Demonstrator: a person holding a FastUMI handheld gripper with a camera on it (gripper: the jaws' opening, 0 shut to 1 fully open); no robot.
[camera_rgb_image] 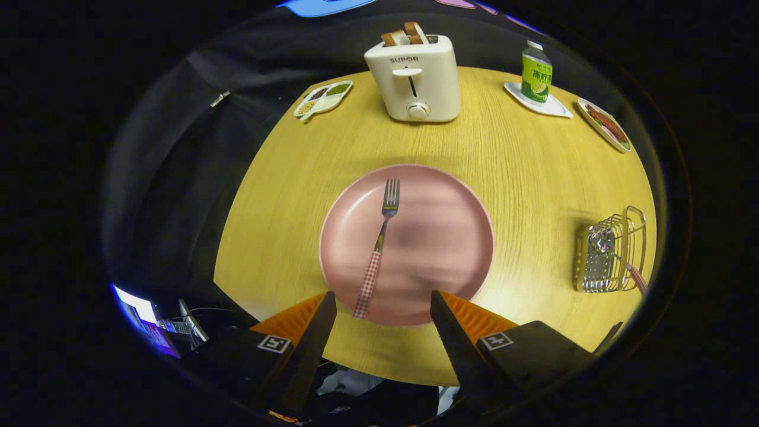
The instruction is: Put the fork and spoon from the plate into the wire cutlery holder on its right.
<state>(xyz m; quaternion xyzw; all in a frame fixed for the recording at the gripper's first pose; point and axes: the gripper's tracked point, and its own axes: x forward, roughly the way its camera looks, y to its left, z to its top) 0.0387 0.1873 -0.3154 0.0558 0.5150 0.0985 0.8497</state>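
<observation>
A pink plate (439, 207) lies on the wooden table just ahead of my fingers. On its left half rests a fork (379, 243) with a red checked handle, tines pointing away from me, handle end near my left fingertip. My gripper (382, 303) hovers over the plate's near rim, open, with nothing between its fingers. To the right of the plate stands the wire cutlery holder (611, 252), and a spoon (622, 261) with a matching checked handle leans inside it, handle sticking out toward me.
A white toaster (415, 80) with bread slices stands beyond the plate. A divided dish (323, 98) sits far left, a green bottle (536, 74) on a small tray and a food plate (605, 124) far right. Table edges curve close on both sides.
</observation>
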